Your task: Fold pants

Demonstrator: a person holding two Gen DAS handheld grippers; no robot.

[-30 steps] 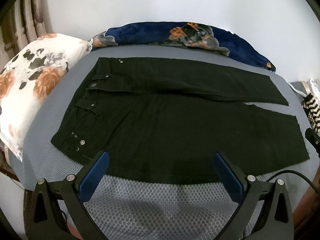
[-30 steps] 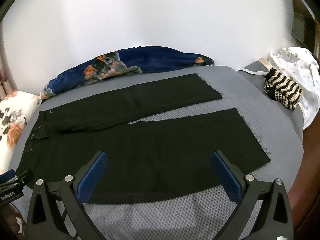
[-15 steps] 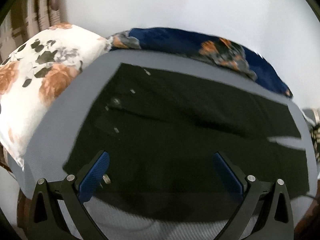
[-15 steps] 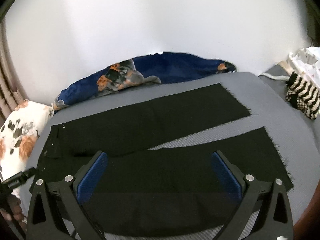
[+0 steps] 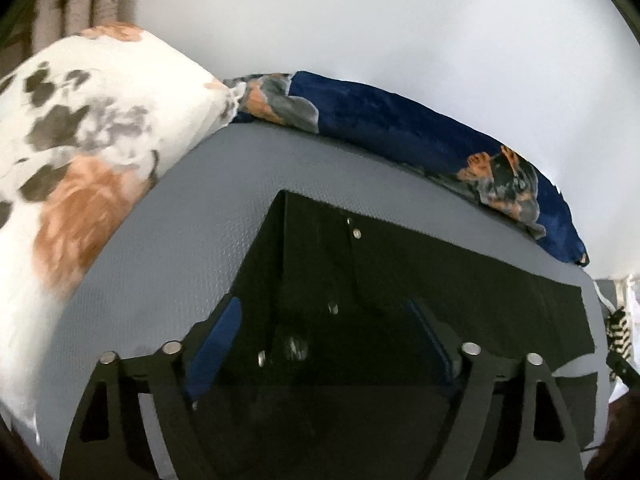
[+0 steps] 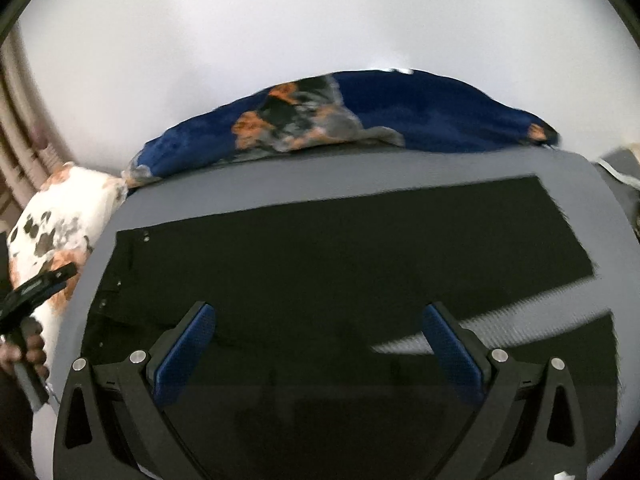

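Note:
Black pants (image 5: 420, 280) lie flat on the grey bed (image 5: 192, 232), waistband with silver buttons to the left, legs running right. In the right wrist view the pants (image 6: 340, 264) show both legs, with a grey gap between the hems at the right. My left gripper (image 5: 324, 328) is open, low over the waistband end, its blue pads (image 5: 212, 340) straddling the buttons. My right gripper (image 6: 316, 336) is open, low over the near leg. Neither holds anything. The left gripper also shows at the left edge of the right wrist view (image 6: 44, 284).
A white floral pillow (image 5: 72, 168) lies at the bed's left end. A blue floral blanket (image 5: 420, 136) runs along the back by the white wall. A striped black and white cloth (image 5: 618, 328) sits past the right edge.
Both grippers have moved forward and down, from the near edge of the bed to close over the pants. The left one has shifted toward the waistband. Both stay open.

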